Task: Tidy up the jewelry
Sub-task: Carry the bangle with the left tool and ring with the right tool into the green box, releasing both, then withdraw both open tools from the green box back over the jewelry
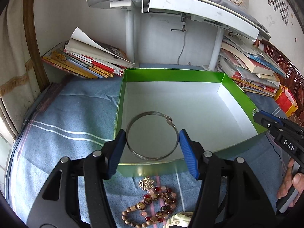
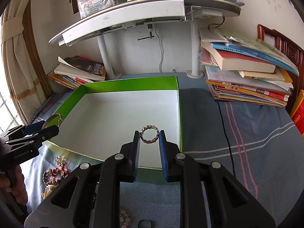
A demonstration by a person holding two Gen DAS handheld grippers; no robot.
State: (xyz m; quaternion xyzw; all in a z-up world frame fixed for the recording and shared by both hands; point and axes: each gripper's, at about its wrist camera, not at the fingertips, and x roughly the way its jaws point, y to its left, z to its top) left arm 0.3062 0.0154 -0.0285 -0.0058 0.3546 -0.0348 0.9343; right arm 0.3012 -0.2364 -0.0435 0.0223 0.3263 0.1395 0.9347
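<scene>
Both grippers are carrying jewelry over the green box [image 1: 171, 74]: the left gripper [image 1: 152, 144] is clasping a silver bangle [image 1: 152, 134]; the right gripper [image 2: 149, 138] is pinching a beaded ring [image 2: 149, 137]; releasing inside likely comes next.

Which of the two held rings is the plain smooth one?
The large silver bangle in the left gripper; the right gripper holds a smaller studded bracelet.

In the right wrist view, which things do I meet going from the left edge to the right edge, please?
Left tool with silver bangle → green box → right tool gripping small ring bracelet → tall book stack.
</scene>
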